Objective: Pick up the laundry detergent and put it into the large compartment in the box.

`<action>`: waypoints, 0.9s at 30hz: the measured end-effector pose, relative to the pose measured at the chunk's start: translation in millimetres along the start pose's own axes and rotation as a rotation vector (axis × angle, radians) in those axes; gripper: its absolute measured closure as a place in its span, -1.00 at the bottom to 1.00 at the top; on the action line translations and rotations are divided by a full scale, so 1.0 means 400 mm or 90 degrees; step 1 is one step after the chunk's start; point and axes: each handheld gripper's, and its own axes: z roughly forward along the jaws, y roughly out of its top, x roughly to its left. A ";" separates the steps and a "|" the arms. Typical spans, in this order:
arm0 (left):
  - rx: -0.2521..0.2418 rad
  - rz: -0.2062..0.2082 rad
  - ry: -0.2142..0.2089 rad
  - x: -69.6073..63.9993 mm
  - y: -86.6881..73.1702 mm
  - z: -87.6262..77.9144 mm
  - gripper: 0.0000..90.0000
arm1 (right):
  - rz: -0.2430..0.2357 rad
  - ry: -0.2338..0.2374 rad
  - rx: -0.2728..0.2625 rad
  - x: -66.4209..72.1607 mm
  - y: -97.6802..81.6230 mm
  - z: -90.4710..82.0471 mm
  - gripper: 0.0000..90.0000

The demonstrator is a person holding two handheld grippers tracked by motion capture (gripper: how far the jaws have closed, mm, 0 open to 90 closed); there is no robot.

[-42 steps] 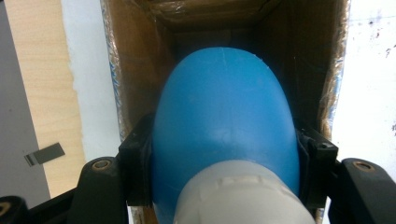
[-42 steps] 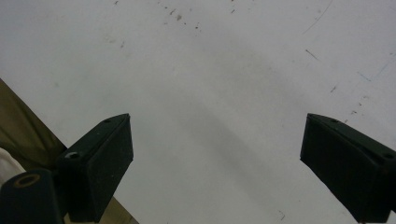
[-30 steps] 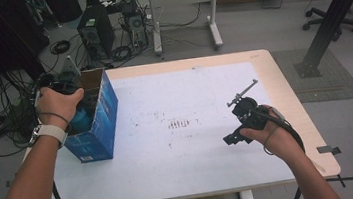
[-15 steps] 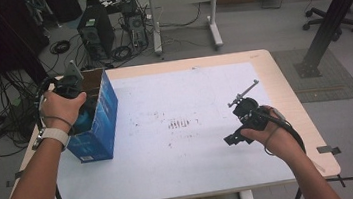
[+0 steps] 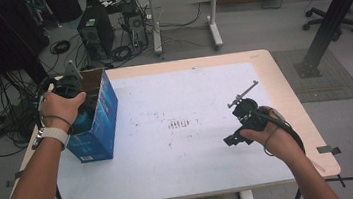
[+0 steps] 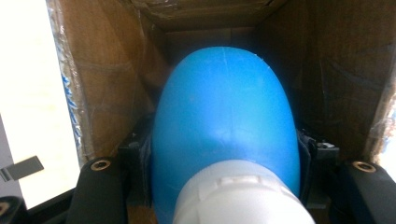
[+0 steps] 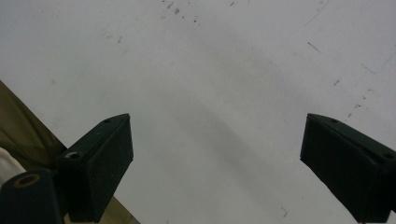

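The blue bottle [image 6: 224,121] with its white cap [image 6: 243,196] sat down inside the open cardboard box [image 5: 97,119] at the far left of the counter [image 5: 192,168], and the left gripper [image 5: 74,96] had it clenched between its fingers [image 6: 140,163] — the pads pressed on the body just past the cap. It looked like smooth moulded plastic, stiff enough to take a firm squeeze but likely slippery; whether it was full, and so heavy, could not be told. The grip just past the cap seemed the sensible place, since the rounded far end would offer the pads little to bite on. The box walls stood close on either side, so a lift would probably want to run straight along the box's opening.

The left hand [image 5: 62,107] reached into the box from above, wrist bent down over the rim. The right gripper [image 5: 244,122] rested low over the bare counter at the near right, well apart from the box — its fingers [image 7: 100,163] spread wide with nothing between them.
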 end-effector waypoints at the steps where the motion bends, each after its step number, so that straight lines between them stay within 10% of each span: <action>1: 0.000 0.000 -0.002 0.001 0.001 0.000 -0.17 | 0.001 0.000 -0.001 0.000 0.000 0.000 -0.79; 27: -0.004 -0.008 -0.023 0.013 0.003 -0.006 -0.46 | 0.000 -0.001 0.003 0.005 -0.003 0.000 -0.79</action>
